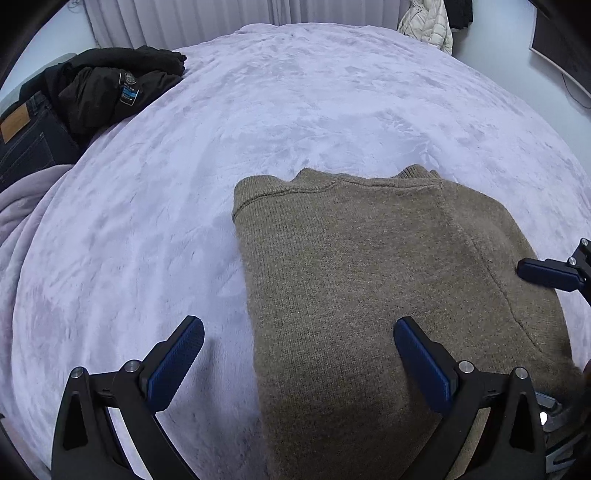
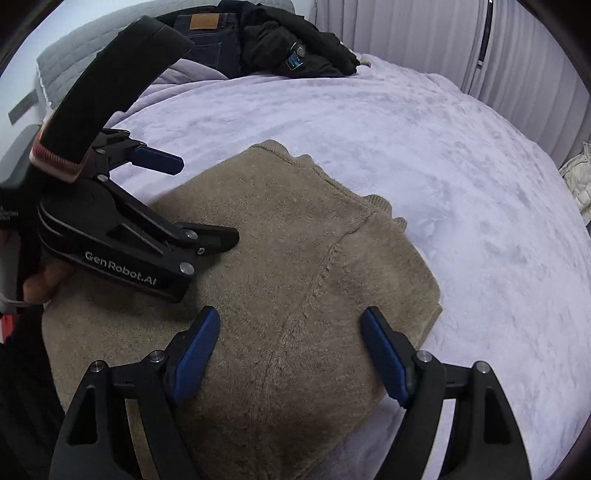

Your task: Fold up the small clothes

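Note:
A brown knit sweater (image 1: 369, 266) lies folded into a thick rectangle on the lavender fleece blanket (image 1: 258, 110), collar edge at the far side. My left gripper (image 1: 298, 332) is open and straddles the sweater's left edge, one finger over the knit and one over the blanket. Nothing is pinched between its blue pads (image 1: 173, 365). In the right wrist view the sweater (image 2: 303, 266) fills the middle. My right gripper (image 2: 291, 317) hovers open over its near part, holding nothing. The left gripper (image 2: 208, 199) shows there at the left, open, held by a hand (image 2: 40, 280).
A black jacket (image 1: 110, 85) and dark jeans (image 1: 26, 144) are piled at the bed's far left corner. A cream puffer coat (image 1: 428, 22) hangs by the curtains (image 1: 184, 18). A dark screen (image 1: 565, 44) is on the right wall. A folded-back blanket (image 1: 22, 221) bunches at the left.

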